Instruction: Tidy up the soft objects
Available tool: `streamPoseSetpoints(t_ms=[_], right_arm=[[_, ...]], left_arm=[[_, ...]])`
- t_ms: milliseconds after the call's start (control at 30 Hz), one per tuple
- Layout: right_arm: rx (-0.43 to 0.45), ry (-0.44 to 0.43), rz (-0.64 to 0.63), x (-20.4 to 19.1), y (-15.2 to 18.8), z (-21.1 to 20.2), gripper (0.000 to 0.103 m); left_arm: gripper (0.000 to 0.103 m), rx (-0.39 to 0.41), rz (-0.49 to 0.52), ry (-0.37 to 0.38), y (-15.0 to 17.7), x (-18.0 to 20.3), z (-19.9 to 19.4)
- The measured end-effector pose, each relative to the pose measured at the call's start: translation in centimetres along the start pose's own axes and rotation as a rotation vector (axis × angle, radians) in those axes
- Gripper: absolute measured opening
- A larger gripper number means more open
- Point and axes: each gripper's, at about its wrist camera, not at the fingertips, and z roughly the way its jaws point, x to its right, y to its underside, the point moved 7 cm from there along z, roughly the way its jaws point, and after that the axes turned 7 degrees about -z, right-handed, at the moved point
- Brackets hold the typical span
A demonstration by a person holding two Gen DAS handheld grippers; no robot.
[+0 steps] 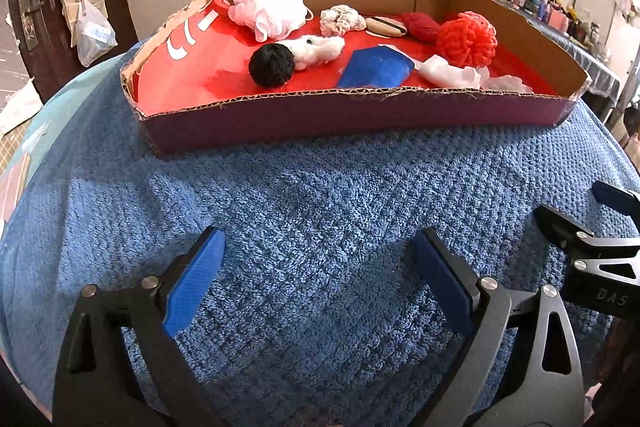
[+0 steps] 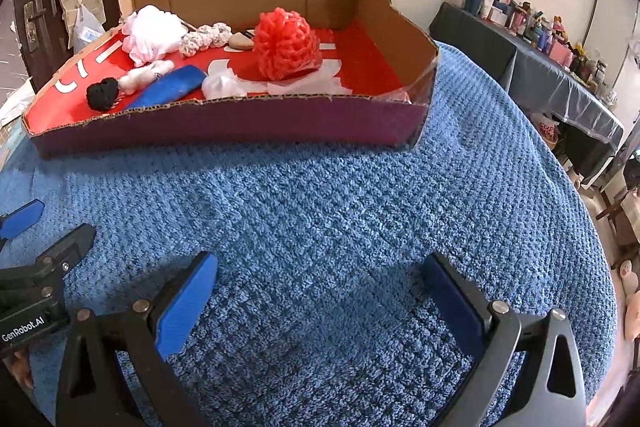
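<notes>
A cardboard box (image 1: pixel 344 115) with a red floor sits on the blue towel (image 1: pixel 320 211). Inside lie a white mesh puff (image 1: pixel 268 5), a black yarn ball (image 1: pixel 272 64), a white cotton piece (image 1: pixel 320 49), a blue sponge (image 1: pixel 376 69), a red mesh puff (image 1: pixel 466 37), a dark red yarn ball (image 1: pixel 420 25), a cream crochet piece (image 1: pixel 342 19) and white tissue (image 1: pixel 452 73). My left gripper (image 1: pixel 318 267) stands open over the towel, empty. My right gripper (image 2: pixel 320 291) is open too, empty, beside the left one. The red mesh puff (image 2: pixel 286 43) and the box (image 2: pixel 240 123) lie ahead of it.
A dark-covered side table (image 2: pixel 552 83) with several bottles and jars stands at the right. A brown door (image 1: pixel 24 11) with hanging bags is at the left. The towel stretches bare between the grippers and the box front wall.
</notes>
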Motion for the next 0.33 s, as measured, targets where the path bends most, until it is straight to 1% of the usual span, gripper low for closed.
streamPoseSetpoints(t_ms=[333], right_arm=[[0.001,-0.001,0.003,-0.02,-0.02,0.07,0.103]], left_arm=[[0.097,0.003,0.001,-0.002,0.12,0.0,-0.04]])
